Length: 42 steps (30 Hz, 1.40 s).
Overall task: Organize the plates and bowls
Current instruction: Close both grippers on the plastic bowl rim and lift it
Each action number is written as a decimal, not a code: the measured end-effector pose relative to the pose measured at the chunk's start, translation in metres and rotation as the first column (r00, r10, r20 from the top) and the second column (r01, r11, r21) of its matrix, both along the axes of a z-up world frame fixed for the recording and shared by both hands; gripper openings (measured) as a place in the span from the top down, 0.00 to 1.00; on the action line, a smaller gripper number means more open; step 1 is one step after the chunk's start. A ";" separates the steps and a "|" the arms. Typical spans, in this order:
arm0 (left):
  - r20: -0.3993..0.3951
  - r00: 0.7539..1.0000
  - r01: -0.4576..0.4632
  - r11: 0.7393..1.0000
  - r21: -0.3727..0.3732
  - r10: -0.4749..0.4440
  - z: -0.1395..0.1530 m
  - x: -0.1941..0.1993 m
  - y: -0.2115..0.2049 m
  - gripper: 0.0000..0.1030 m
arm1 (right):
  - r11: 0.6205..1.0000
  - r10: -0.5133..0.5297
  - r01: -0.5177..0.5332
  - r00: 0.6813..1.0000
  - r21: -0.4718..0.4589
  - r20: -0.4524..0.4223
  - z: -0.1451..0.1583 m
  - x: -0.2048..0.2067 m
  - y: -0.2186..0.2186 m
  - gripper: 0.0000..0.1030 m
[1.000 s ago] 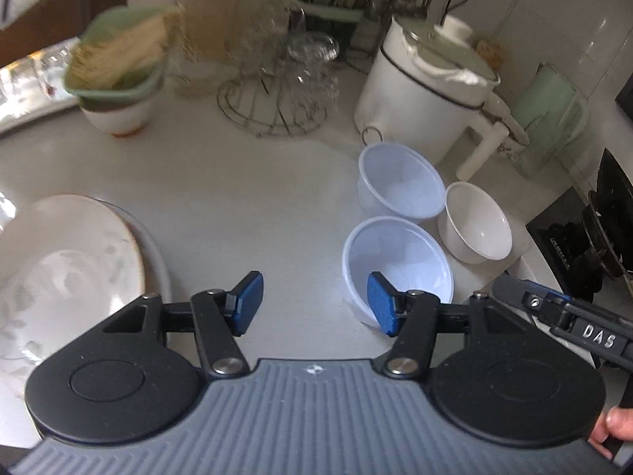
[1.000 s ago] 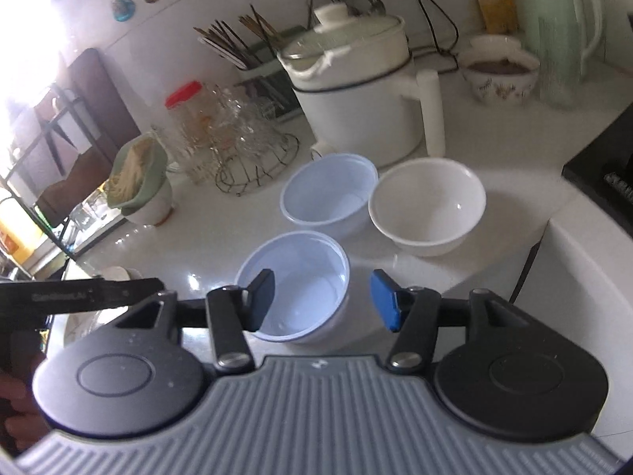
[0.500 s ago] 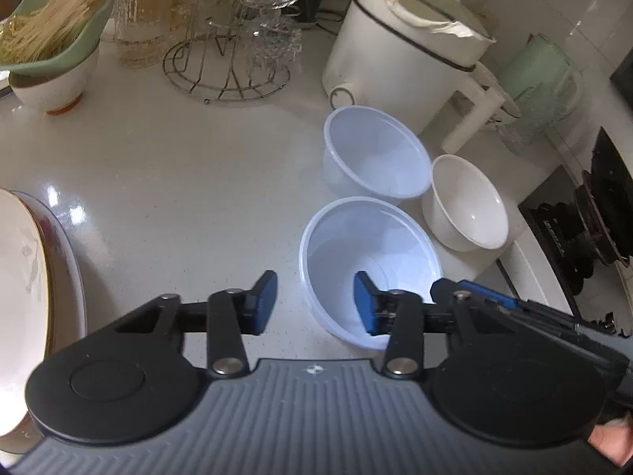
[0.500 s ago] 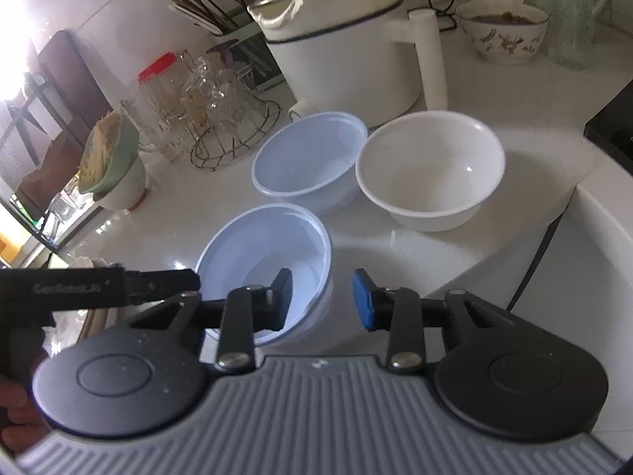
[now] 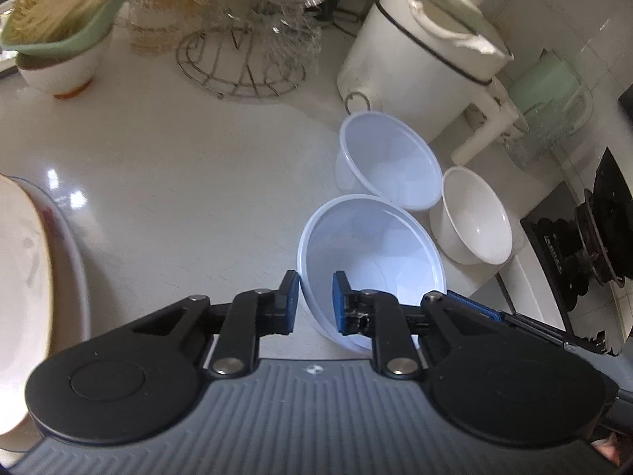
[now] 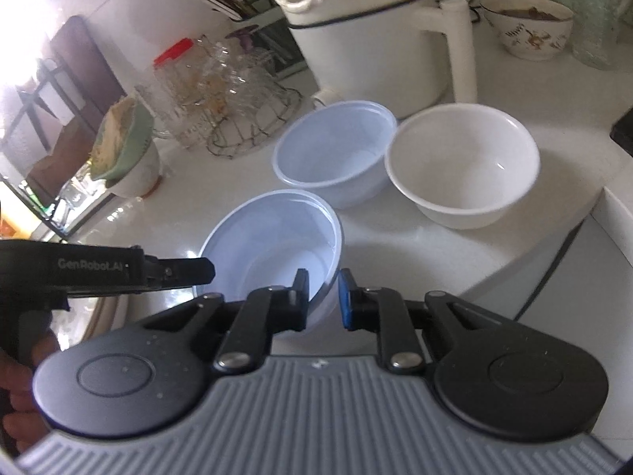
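A pale blue plastic bowl (image 5: 376, 249) sits nearest me on the white counter; it also shows in the right wrist view (image 6: 277, 241). My left gripper (image 5: 314, 303) straddles its left rim, jaws narrowed around the wall. My right gripper (image 6: 322, 299) straddles its right rim the same way. Whether the pads touch the wall is unclear. A second pale blue bowl (image 5: 389, 162) and a white ceramic bowl (image 5: 474, 213) stand behind it. Stacked plates (image 5: 35, 277) lie at the left edge.
A white electric pot (image 5: 427, 59) stands behind the bowls. A wire rack of glasses (image 5: 245, 47) and a green bowl of noodles (image 5: 63, 27) are at the back left. A black stove (image 5: 601, 229) is at the right. A patterned bowl (image 6: 526, 27) sits far right.
Both grippers moved down and in onto the near blue bowl, one on each side of its rim, and both jaws narrowed from wide open.
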<state>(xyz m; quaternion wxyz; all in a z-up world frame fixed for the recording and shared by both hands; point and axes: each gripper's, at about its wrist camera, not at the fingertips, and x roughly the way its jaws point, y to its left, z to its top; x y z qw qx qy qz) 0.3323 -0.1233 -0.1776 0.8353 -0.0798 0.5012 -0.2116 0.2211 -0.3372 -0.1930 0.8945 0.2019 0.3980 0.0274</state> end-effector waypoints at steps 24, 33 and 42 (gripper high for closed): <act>-0.026 0.990 -0.138 0.989 0.062 0.140 -0.008 0.002 0.070 0.79 | 0.981 0.190 -0.191 0.982 -0.042 -0.019 -0.005 0.039 0.067 0.82; -0.025 0.988 -0.152 0.987 0.056 0.154 -0.004 -0.001 0.075 0.78 | 0.982 0.182 -0.182 0.983 -0.055 -0.003 0.005 0.039 0.067 0.80; 0.006 0.980 -0.199 0.980 0.018 0.199 0.027 -0.013 0.094 0.77 | 0.980 0.178 -0.175 0.984 -0.095 0.022 0.028 0.028 0.060 0.70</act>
